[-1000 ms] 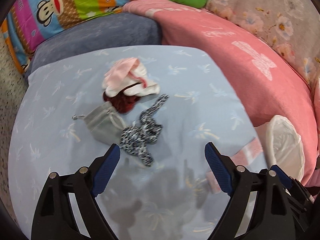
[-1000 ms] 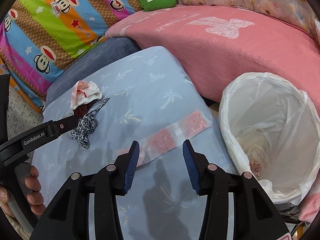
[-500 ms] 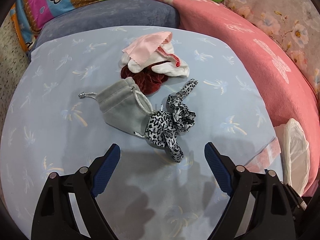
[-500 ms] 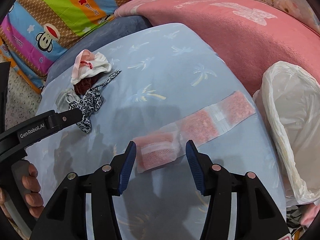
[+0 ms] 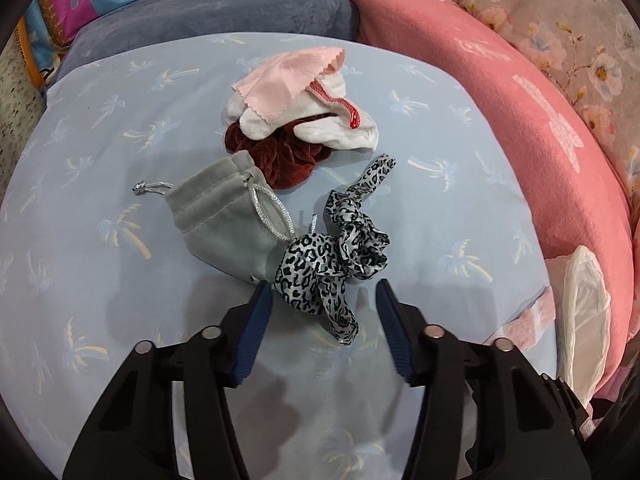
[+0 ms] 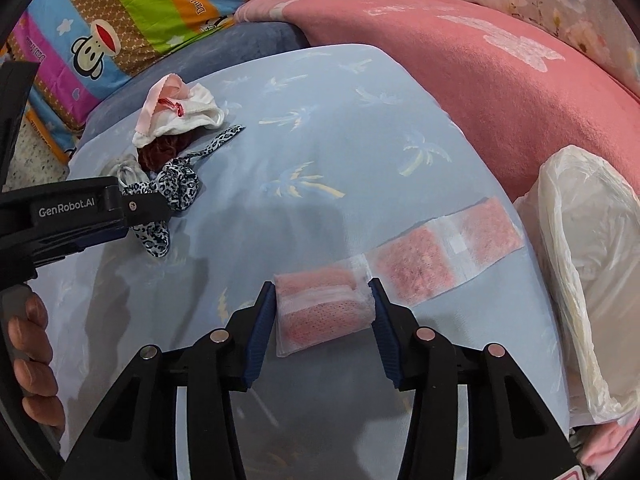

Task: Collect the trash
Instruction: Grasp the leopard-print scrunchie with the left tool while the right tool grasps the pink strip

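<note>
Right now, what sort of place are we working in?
Most likely a bedroom, working on a bed. A light blue palm-print sheet covers a soft surface, with a pink blanket and a cartoon-monkey quilt bunched around it. A bin with a white liner stands alongside.

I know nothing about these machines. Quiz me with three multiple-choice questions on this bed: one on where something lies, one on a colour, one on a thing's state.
1. In the right view, the bin bag lies where from the strip?
A left
B right
C on top

2. The scrunchie under the white cloth is:
A green
B yellow
C dark red

3. The strip is:
A partly folded
B balled up
C torn in two

Answers: B, the bag stands past the strip's right end; C, dark red velvet shows beneath the cloth; A, its near end is doubled over and the rest lies flat.
</note>
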Motion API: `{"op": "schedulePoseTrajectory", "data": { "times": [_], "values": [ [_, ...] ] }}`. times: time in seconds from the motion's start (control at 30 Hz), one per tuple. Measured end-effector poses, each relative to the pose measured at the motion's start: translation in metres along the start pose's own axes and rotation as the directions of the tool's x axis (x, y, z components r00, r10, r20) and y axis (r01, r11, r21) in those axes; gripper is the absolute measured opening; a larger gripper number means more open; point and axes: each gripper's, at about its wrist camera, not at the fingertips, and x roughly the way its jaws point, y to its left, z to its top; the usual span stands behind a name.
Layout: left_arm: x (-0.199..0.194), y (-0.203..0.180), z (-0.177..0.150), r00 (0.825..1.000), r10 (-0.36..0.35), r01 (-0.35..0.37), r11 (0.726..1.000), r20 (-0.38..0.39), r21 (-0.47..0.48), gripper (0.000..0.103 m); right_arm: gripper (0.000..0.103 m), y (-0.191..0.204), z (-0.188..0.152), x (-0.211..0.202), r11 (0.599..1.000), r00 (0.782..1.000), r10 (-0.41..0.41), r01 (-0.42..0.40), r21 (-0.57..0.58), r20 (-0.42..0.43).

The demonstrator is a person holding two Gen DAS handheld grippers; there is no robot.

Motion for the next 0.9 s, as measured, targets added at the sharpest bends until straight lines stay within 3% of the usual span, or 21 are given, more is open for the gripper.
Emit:
{"op": "schedulePoseTrajectory", "data": {
  "times": [0.3,0.53,0.9],
  "values": [
    [0.006,0.001,0.0,0.999,-0.007,0.007,1.0,-0.031,-0.001,0.01,0.03,-0.004,0.001,0.0,1.0,1.0,0.014,-0.014,0.005,0.002],
    [-0.009,-0.002,-0.005,0.999,-0.035,0.035,0.999,-0.005,0.024,0.006,0.021,-0.008,-0.001,-0.003,0.998,0.998,0.056,-0.055,0.036,-0.01],
    [-0.034,-0.024,-0.011,0.997,-0.065,0.062,0.996,0.035,0.069,0.006,0.019,-0.01,-0.002,-0.034,0.991,0.993,0.113,-0.116,0.07,0.042]
  ]
}}
